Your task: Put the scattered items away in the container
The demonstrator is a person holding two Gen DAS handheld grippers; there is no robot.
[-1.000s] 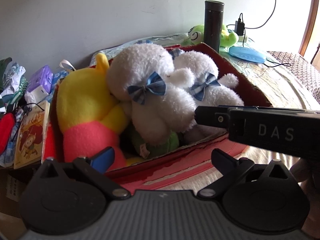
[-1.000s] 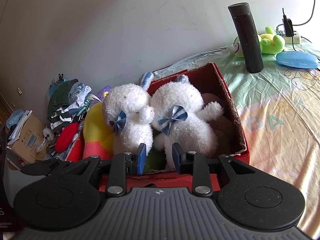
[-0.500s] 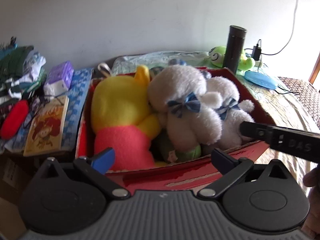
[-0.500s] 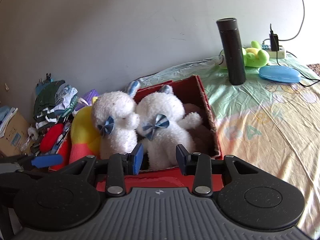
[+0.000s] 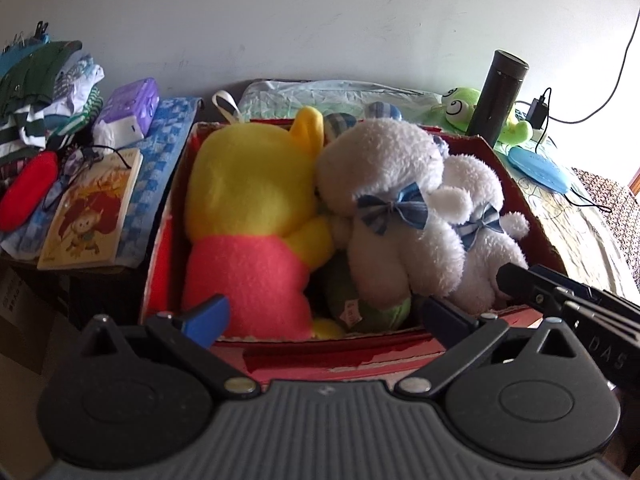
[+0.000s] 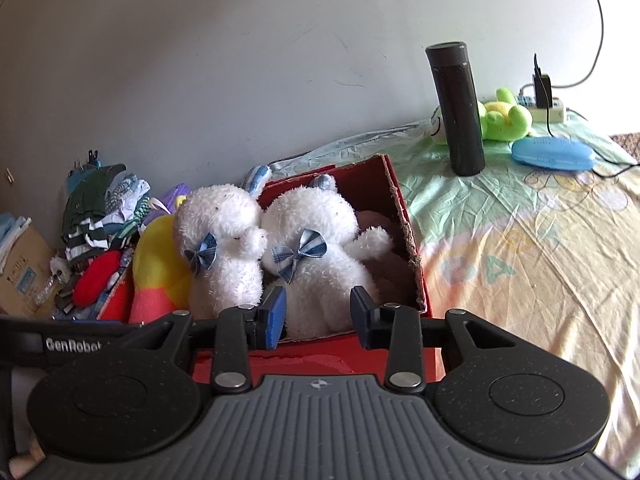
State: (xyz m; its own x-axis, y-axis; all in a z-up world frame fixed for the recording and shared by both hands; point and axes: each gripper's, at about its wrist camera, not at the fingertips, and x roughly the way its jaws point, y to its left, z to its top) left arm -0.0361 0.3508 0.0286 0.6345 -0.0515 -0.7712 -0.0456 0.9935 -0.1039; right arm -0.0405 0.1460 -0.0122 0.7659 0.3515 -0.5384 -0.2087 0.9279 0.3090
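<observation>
At the near edge of the left wrist view, the left gripper (image 5: 326,314) stands with its jaws spread wide and nothing between them, level with the front wall of the red cardboard box (image 5: 320,354). In the right wrist view, the right gripper (image 6: 318,318) shows a narrower but clear gap, also holding nothing, before the same box (image 6: 404,216). Inside the box, packed side by side and touching: a yellow and pink plush (image 5: 248,216) at left, a white plush with a blue bow (image 5: 388,204) at centre, and a second white plush (image 5: 484,232) at right. A green plush (image 5: 356,308) lies low beneath them, mostly hidden. Left of the box, a picture book (image 5: 92,212) rests on a blue checked cloth, with a purple pack (image 5: 128,106) and folded clothes (image 5: 44,88) behind. Farther right, on the bedsheet (image 6: 520,248), a black flask (image 6: 456,108) stands upright, with a green frog toy (image 6: 504,118) behind it and a blue case (image 6: 552,152) beside it.
</observation>
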